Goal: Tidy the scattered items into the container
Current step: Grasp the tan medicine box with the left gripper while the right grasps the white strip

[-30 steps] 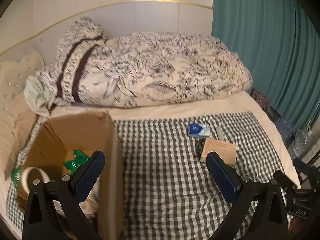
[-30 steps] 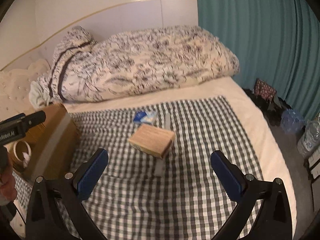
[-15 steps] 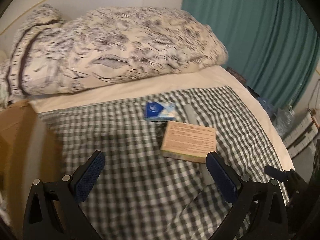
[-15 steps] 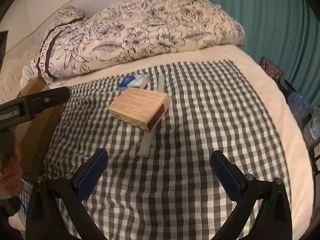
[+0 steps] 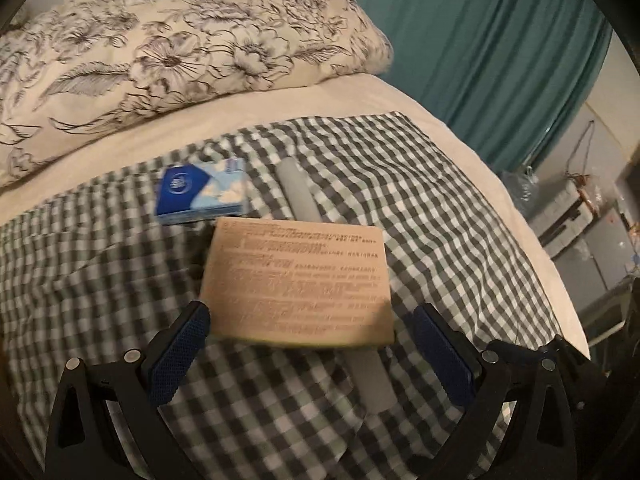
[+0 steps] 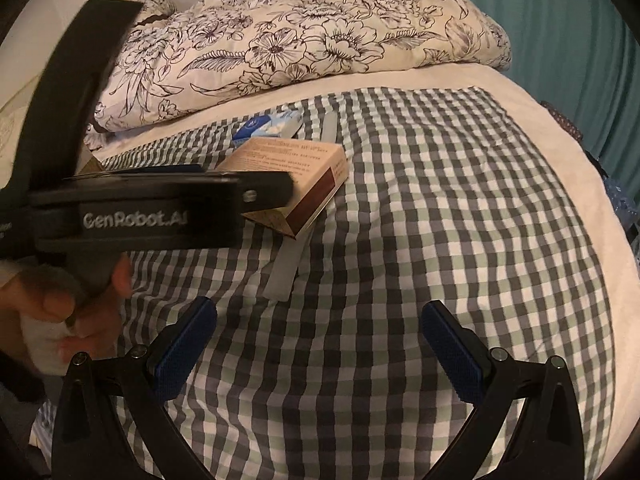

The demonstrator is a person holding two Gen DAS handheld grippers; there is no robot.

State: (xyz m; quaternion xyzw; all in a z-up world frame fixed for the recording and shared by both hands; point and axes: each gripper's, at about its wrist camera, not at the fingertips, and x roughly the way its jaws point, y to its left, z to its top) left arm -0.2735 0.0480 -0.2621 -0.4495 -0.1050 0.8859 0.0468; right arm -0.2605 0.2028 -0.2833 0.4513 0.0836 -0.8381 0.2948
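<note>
Since half a second ago the left gripper [image 5: 308, 344] has closed in on the tan cardboard box [image 5: 298, 280], so that the box's near edge now sits level with the blue pads, where before it lay well ahead and to the right of centre. Its jaws stand spread wide, holding nothing, and the box's near edge just fits inside the gap: the left pad [image 5: 178, 354] is just beside the near-left corner, the right pad just beside the near-right corner. The box lies flat, printed face up, its long axis running away from this gripper and its shorter width spanning the jaws, so a squeeze across the width looks like the coming move. Under the box a pale grey strip [image 5: 370, 384] pokes out on the near side and shows again beyond its far edge, so the box rests on it and may rock as the pads press. Farther out, just beyond the box's far-left corner, lies a blue tissue pack [image 5: 200, 192], then the floral duvet [image 5: 168, 40]. The right gripper [image 6: 320, 346] hangs back over the checked cloth [image 6: 440, 220], its jaws likewise spread and empty; from there the box [image 6: 288, 164] is ahead and to the left, partly hidden by the left tool's body, which a hand [image 6: 60, 312] grips. So the left is plainly the nearer. No container shows in either view now.
</note>
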